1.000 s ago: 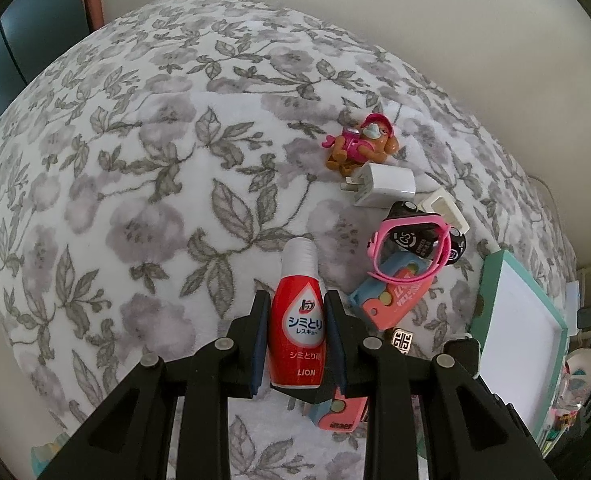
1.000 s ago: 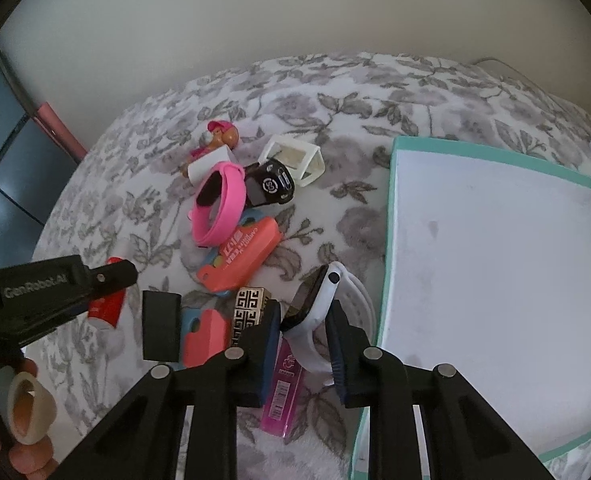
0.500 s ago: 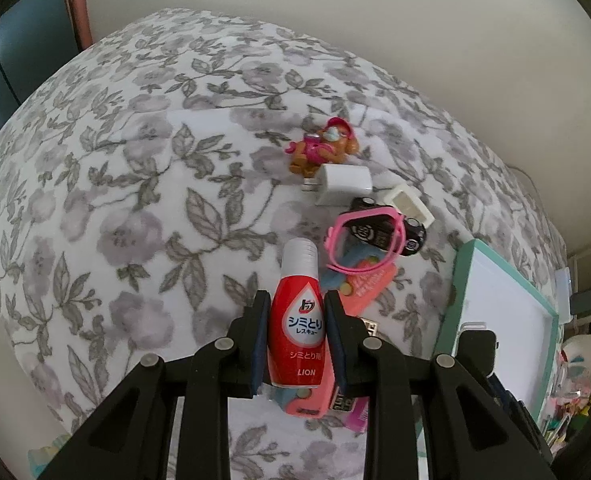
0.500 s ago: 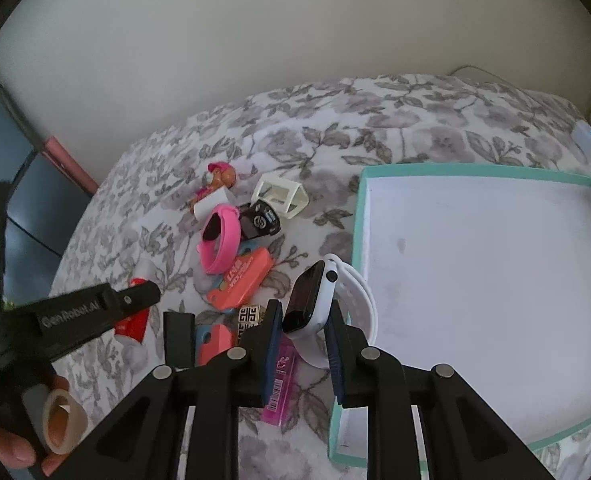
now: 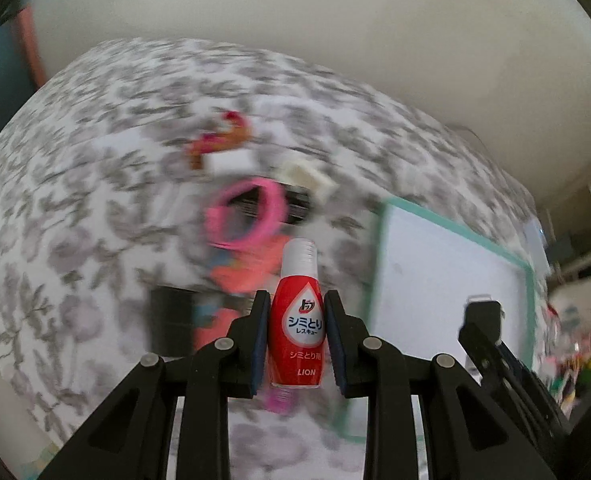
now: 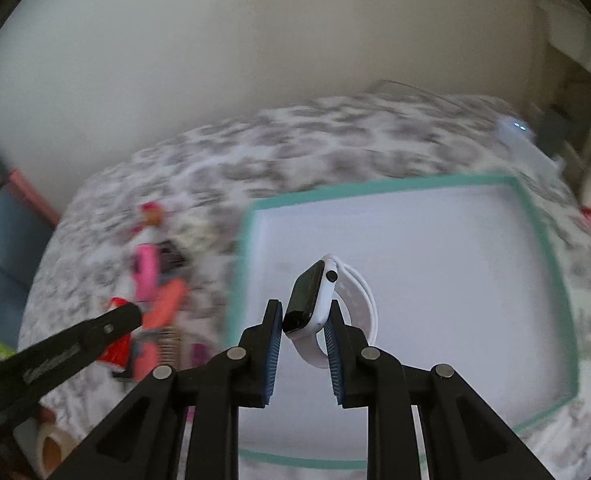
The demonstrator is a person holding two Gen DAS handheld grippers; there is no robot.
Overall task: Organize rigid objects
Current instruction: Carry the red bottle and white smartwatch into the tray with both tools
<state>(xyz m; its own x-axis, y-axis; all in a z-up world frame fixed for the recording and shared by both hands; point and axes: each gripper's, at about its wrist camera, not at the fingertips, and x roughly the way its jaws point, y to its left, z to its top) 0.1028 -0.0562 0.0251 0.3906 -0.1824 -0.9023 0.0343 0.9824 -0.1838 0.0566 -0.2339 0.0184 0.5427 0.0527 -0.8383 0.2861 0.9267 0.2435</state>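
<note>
Both tools nearer tray (image 6: 543,240); white watch (image 6: 327,304) only rightward; clutter perhaps blurred

Left gripper (image 5: 295,304) and right gripper (image 6: 305,312), both clamped, angled downward.

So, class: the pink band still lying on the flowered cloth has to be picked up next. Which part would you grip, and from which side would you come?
Probably from above, pinching one side of the loop. The pink band forms an open ring with a hollow middle, so one finger can go inside and one outside its thin wall. Other items crowd it, leaving little room for a sideways approach. Blur hides finer detail.
</note>
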